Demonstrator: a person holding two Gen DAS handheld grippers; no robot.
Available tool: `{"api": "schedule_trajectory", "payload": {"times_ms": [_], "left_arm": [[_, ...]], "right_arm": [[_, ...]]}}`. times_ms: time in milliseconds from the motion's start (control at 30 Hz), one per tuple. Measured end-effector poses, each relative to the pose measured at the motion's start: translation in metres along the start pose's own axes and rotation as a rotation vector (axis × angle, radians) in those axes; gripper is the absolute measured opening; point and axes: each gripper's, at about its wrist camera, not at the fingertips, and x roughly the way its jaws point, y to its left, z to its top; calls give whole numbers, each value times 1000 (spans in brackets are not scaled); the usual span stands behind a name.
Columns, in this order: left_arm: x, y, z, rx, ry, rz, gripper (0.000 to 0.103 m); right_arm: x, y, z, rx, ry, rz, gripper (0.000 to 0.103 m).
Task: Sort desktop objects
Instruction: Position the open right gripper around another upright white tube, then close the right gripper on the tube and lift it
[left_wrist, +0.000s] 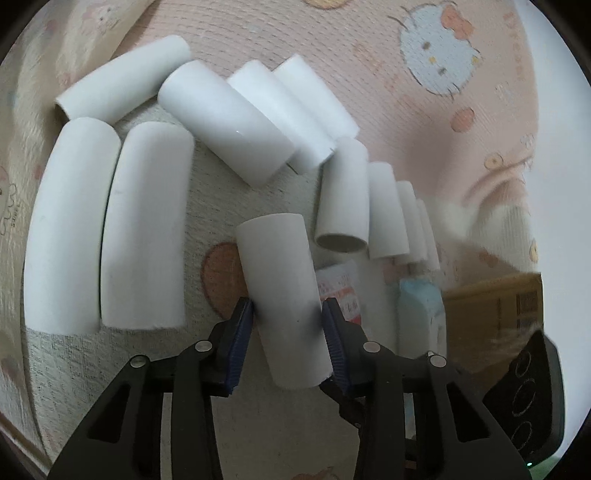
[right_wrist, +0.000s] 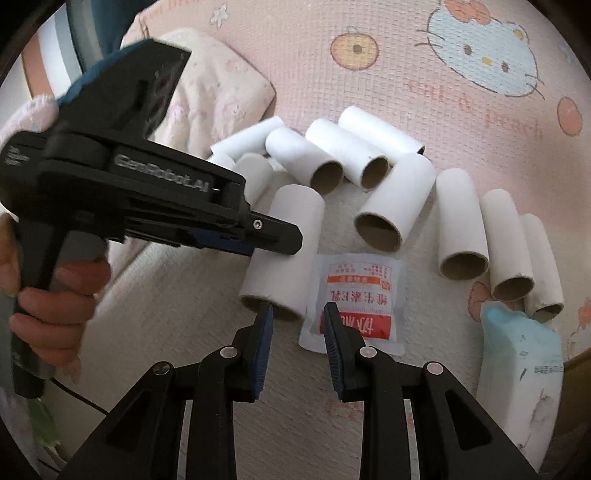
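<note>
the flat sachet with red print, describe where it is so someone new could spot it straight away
On the pink cartoon-cat mat lies a spread of white cardboard tubes. At its near edge, just past the right gripper, a flat white sachet lies beside the tube that the left gripper straddles. It alone is flat, with red and orange printing.
</note>
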Motion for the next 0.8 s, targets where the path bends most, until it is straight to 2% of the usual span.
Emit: {"api": "schedule_trajectory", "payload": {"times_ms": [100,267,467,567,633,733,800], "left_arm": [[0,-4,-5,20,10,-5,41],[5,-7,-14,24,48,-56,41],[9,-15,-24,25,50,-95,41],[17,-17,-29,23,78,-130,41],[22,-24,-33,63,109,-147,41],[24,-40,-41,128,109,-142,41],[25,-48,-46,138,117,-172,40]], "right_arm": [[-1,2,-2,-18,15,18,24],[-8,-2,-11,6,51,27,25],[-26,-13,-25,37,38,-16,38],[-36,-25,-30,80,29,-18,46],[-41,-31,-32,103,24,-26,53],[-43,-36,-32,120,24,-25,56],[-42,-35,-34,118,29,-27,56]]}}
